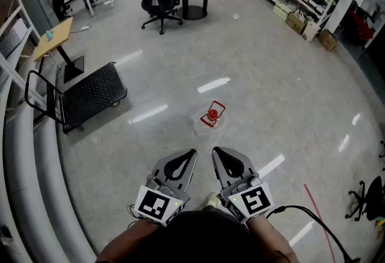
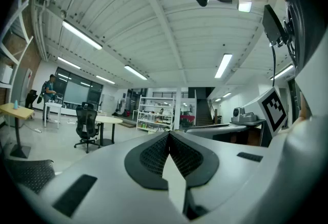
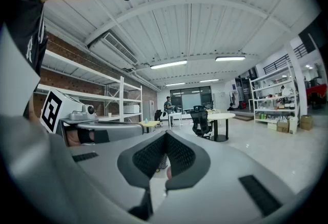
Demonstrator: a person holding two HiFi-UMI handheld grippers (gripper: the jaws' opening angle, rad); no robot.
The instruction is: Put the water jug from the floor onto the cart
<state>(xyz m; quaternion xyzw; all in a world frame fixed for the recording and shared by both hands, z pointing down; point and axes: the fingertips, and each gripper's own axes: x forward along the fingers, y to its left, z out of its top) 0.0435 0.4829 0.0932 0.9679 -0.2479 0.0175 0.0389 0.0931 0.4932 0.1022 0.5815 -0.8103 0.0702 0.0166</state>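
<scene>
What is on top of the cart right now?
Nothing shows on the cart's black deck; the water jug stands on the floor, apart from it. What lies beneath the deck is hidden.

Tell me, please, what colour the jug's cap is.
Red; the cap shows best in the head view.

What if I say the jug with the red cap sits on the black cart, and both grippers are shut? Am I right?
No. The head view shows the jug on the floor, apart from the black cart. The left gripper and right gripper are shut, as you said.
</scene>
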